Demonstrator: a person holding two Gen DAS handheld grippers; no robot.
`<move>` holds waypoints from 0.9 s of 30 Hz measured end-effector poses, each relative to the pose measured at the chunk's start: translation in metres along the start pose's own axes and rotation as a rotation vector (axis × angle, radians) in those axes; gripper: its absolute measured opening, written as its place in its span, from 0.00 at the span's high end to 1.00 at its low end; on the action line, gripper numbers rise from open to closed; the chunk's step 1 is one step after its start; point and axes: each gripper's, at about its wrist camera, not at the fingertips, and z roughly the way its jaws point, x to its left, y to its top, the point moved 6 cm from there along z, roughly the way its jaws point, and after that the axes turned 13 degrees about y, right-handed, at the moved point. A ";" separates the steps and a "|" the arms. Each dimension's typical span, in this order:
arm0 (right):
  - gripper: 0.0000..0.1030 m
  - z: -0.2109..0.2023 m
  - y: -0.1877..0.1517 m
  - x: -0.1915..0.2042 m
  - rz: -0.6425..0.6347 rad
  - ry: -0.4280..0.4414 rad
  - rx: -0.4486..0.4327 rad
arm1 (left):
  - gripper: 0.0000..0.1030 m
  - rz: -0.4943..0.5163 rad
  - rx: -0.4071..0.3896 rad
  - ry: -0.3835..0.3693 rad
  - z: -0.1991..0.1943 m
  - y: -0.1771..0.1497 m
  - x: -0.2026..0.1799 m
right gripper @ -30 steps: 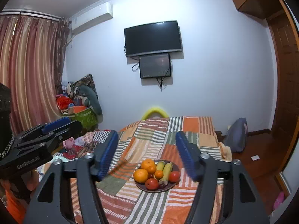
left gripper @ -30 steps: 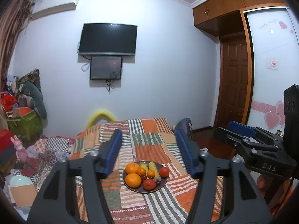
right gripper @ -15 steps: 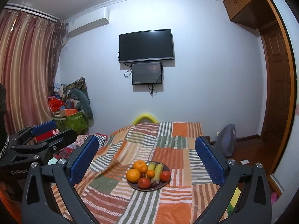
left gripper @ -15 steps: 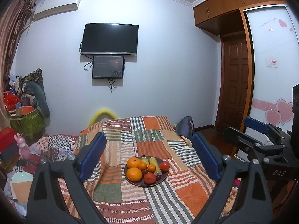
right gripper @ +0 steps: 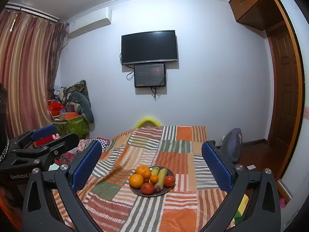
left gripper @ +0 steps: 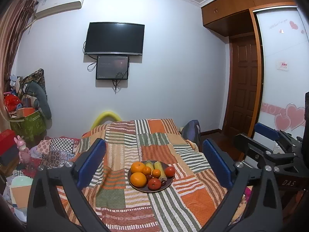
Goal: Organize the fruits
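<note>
Left tool (left gripper: 154, 162) hanging released, blue pads wide apart, gripping nothing. Right tool (right gripper: 151, 163) likewise released, empty. Fruits (left gripper: 151, 174) sitting piled on dark plate (left gripper: 168, 183), resting mid-bed on striped patchwork blanket (left gripper: 154, 147).

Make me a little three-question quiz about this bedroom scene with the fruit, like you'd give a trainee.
1. True or false: the left tongs are shut on an orange.
2. What does the plate of fruit rest on: A) the floor, B) the patchwork bedspread, C) a shelf?
3. Fill in: on the plate, the two pale yellow-green pieces lie at the ____ side, far from the camera.

Key
1. False; both the left and the right tongs are open and hold nothing.
2. B.
3. Back.
</note>
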 end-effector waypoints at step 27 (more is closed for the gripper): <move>0.00 -0.005 0.006 -0.006 0.021 -0.010 -0.009 | 0.00 0.009 0.002 0.002 0.000 0.001 -0.005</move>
